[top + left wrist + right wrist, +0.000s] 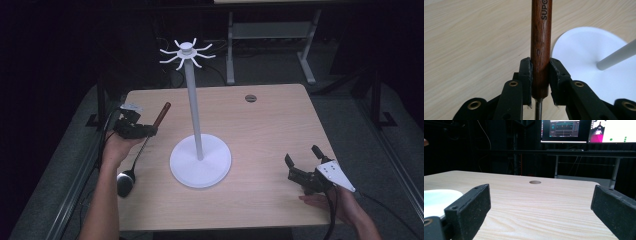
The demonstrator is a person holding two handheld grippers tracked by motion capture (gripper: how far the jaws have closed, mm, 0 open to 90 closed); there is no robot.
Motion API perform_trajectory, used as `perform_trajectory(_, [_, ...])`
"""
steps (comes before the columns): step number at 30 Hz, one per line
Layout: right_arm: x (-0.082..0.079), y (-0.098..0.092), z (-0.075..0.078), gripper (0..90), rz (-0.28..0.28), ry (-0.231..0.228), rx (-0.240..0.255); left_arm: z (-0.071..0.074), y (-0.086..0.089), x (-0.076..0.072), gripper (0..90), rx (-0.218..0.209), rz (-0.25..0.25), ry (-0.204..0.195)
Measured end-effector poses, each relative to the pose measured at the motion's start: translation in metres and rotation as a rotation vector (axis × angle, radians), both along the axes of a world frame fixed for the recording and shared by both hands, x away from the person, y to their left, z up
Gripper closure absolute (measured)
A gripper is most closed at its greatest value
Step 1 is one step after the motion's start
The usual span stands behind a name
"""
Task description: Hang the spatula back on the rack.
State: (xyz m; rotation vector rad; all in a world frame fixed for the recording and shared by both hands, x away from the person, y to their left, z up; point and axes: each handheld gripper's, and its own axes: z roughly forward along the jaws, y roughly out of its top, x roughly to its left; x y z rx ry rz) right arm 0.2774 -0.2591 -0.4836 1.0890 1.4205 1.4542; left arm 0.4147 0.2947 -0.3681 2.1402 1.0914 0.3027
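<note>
A light wood-grain worktop (260,130) stands in a dark room. Near its centre is a white stand with a round flat base (200,161), a tall slim pole and a crown of curved hooks (187,52) at the top.

At the left edge of the worktop, the left gripper (142,131) is held up in the person's left hand (117,147). Its two black jaws are clamped on the dark brown wooden handle (541,47) of a long ladle-like utensil. In the left gripper view the padded jaws press both sides of the handle just above the point where a thin metal shaft leaves the wood; white letters are printed on the handle, only partly readable. In the high view the handle tilts up and to the right, its tip near the pole but apart from it. The shaft runs down to a black rounded bowl (125,183) at the near left edge of the worktop.

At the near right, the right gripper (303,161) sits low over the worktop with its jaws spread wide, nothing between them. A small round grommet (250,98) is set in the far side of the worktop. Lit monitors (589,131) show beyond.
</note>
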Motion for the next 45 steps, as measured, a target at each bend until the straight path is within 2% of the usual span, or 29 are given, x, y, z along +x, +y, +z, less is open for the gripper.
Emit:
perform_trajectory(2, [0.0, 0.0, 0.0, 2.0, 0.0, 0.0, 0.0, 0.002, 0.002, -0.003, 73.3, -0.023, 0.004, -0.013])
perform_trajectory(3, [0.0, 0.0, 0.0, 2.0, 0.0, 0.0, 0.0, 0.006, 0.006, -0.006, 73.2, -0.052, 0.001, -0.023])
perform_trajectory(6, [0.0, 0.0, 0.0, 2.0, 0.0, 0.0, 0.0, 0.009, 0.009, -0.01, 73.2, -0.075, 0.003, -0.035])
perform_trajectory(7, [0.0, 0.0, 0.0, 2.0, 0.0, 0.0, 0.0, 0.012, 0.011, -0.014, 73.2, -0.108, 0.018, -0.056])
perform_trajectory(8, [0.0, 0.0, 0.0, 2.0, 0.0, 0.0, 0.0, 0.012, 0.011, -0.014, 73.2, -0.108, 0.018, -0.056])
perform_trajectory(9, [0.0, 0.0, 0.0, 2.0, 0.0, 0.0, 0.0, 0.015, 0.016, -0.018, 73.2, -0.135, 0.014, -0.075])
perform_trajectory(14, [0.0, 0.0, 0.0, 2.0, 0.001, 0.001, 0.0, 0.019, 0.022, -0.024, 73.2, -0.178, 0.011, -0.106])
perform_trajectory(19, [0.0, 0.0, 0.0, 2.1, 0.001, 0.001, -0.001, 0.027, 0.03, -0.033, 73.2, -0.244, -0.009, -0.151])
perform_trajectory(20, [0.0, 0.0, 0.0, 2.1, 0.001, 0.001, -0.001, 0.027, 0.03, -0.033, 73.3, -0.244, -0.009, -0.151])
perform_trajectory(21, [0.0, 0.0, 0.0, 2.0, 0.001, 0.002, 0.0, 0.03, 0.032, -0.036, 73.2, -0.261, -0.015, -0.17])
perform_trajectory(23, [0.0, 0.0, 0.0, 2.0, 0.001, 0.002, -0.001, 0.033, 0.034, -0.039, 73.2, -0.277, -0.017, -0.195])
perform_trajectory(24, [0.0, 0.0, 0.0, 2.0, 0.001, 0.002, -0.001, 0.033, 0.034, -0.039, 73.2, -0.277, -0.017, -0.195])
perform_trajectory(31, [0.0, 0.0, 0.0, 2.0, 0.001, 0.002, 0.0, 0.044, 0.041, -0.049, 73.3, -0.347, -0.027, -0.254])
perform_trajectory(36, [0.0, 0.0, 0.0, 2.0, 0.001, 0.001, 0.0, 0.048, 0.043, -0.052, 73.3, -0.363, -0.035, -0.277])
perform_trajectory(40, [0.0, 0.0, 0.0, 2.0, 0.001, 0.002, 0.0, 0.053, 0.043, -0.056, 73.3, -0.397, -0.049, -0.302])
perform_trajectory(42, [0.0, 0.0, 0.0, 2.0, 0.001, 0.002, 0.0, 0.055, 0.043, -0.057, 73.3, -0.396, -0.055, -0.305])
perform_trajectory(45, [0.0, 0.0, 0.0, 2.0, 0.001, 0.002, 0.0, 0.061, 0.041, -0.06, 73.4, -0.397, -0.066, -0.335])
